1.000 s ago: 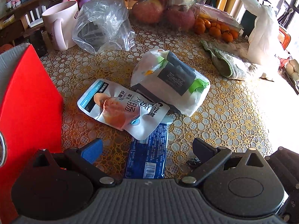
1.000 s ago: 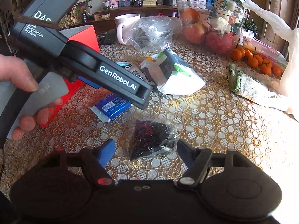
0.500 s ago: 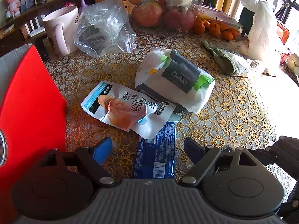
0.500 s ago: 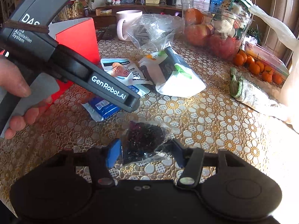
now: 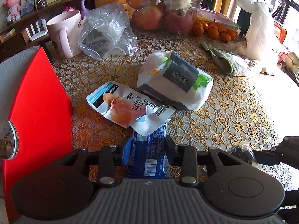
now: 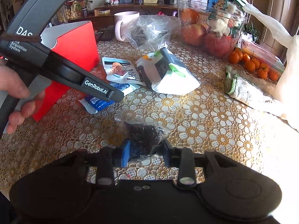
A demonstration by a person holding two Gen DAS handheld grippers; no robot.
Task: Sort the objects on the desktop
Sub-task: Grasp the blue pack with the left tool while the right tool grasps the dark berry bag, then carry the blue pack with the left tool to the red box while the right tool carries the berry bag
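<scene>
Through my left wrist camera, I am closing my left gripper (image 5: 146,150) on the blue wrapped packet (image 5: 147,155), and both pads are pressing against its long edges. The packet is lying flat on the lace tablecloth (image 5: 224,115), with its far end tucked under the white sausage pouch (image 5: 129,108) at 12 o'clock. Beyond that, toward 1 o'clock, the white Health package (image 5: 175,80) is resting on the cloth, touching the pouch's far edge. The red box (image 5: 39,100) is standing at 9 o'clock. Farther off, a pink mug (image 5: 63,33) is sitting at 11 o'clock and a crumpled clear bag (image 5: 106,31) just beside it.

Through my right wrist camera, I am squeezing my right gripper (image 6: 146,152) onto the small clear bag of dark bits (image 6: 143,136), with both pads touching its sides. The bag is sitting on the tablecloth at 12 o'clock, right between my fingers. My left hand (image 6: 20,100) is showing at 10 o'clock, wrapped around the other tool's handle. A green-edged cloth (image 6: 243,89) is lying at 2 o'clock.
</scene>
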